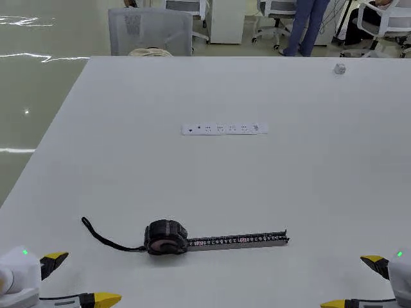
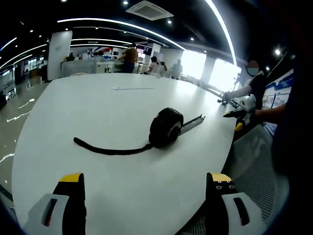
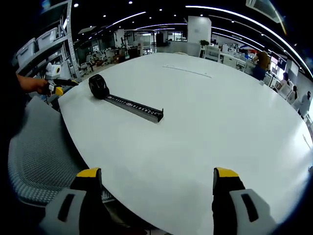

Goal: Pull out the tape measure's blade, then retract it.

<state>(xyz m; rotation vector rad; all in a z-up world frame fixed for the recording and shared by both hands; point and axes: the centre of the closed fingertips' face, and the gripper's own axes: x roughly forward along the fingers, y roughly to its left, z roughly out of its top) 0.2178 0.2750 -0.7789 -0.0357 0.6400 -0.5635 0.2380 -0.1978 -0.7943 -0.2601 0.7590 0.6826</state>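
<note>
The left gripper [image 1: 78, 278] hovers at the near left corner of the white table [image 1: 192, 179], its yellow-tipped jaws spread wide with nothing between them. The right gripper [image 1: 353, 282] hovers at the near right corner, its jaws equally wide apart and empty. In the right gripper view a grey mesh chair seat [image 3: 34, 147] sits just off the table's near edge.

Between the two grippers, a little in from the near edge and well apart from both, lies the tape measure [image 1: 166, 237], a dark round case. Its blade [image 1: 237, 240] is drawn out and lies flat on the table, running from the case toward the right edge, roughly parallel to the near edge. A black wrist strap [image 1: 106, 237] trails from the other side of the case toward the left edge, curving on the table.

Farther in, about mid-table, a white power strip [image 1: 223, 129] lies parallel to the far edge. Near the far right corner rests a small grey round object [image 1: 340, 68], too small to identify. Beyond the far edge stands a grey office chair [image 1: 151, 32], and past it a person [image 1: 308, 25] stands on the floor.
</note>
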